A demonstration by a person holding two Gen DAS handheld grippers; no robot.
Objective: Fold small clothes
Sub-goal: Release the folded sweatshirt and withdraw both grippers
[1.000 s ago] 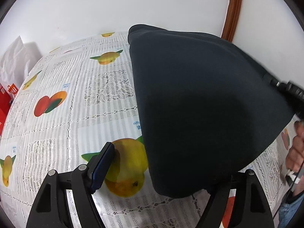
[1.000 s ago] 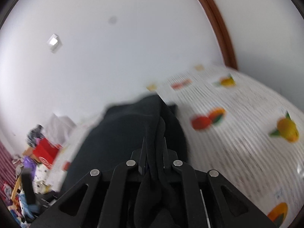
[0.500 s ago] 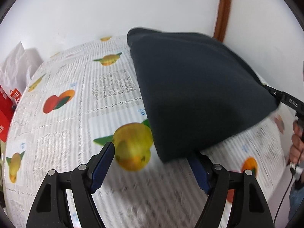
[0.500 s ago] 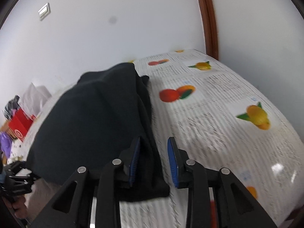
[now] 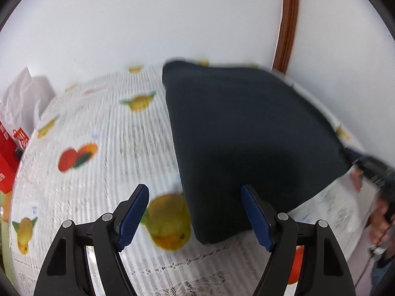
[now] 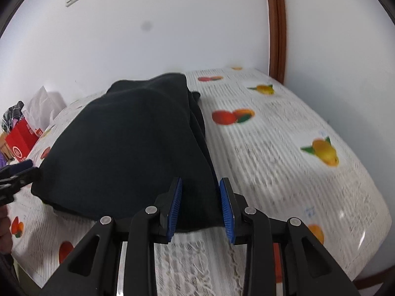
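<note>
Both jaws stand apart and hold nothing. On the left gripper [image 5: 195,212] they gape wide, one blue pad over the printed yellow fruit, the other against the near edge of the dark garment [image 5: 246,143]. On the right gripper [image 6: 200,206] the gap is narrower, and its blue pads [image 6: 174,207] sit either side of the garment's near corner without pinching it. The dark garment [image 6: 128,148] lies folded in a rounded slab on the worktop [image 6: 284,153], which wears a white lace-patterned cloth printed with oranges and yellow fruit. Its layered edges show along the right side in the right wrist view. Beyond the worktop's left end stands a red bag [image 6: 21,140]; what it holds is too small to tell. A crumpled white bag [image 5: 22,103] leans against the wall beside it.
</note>
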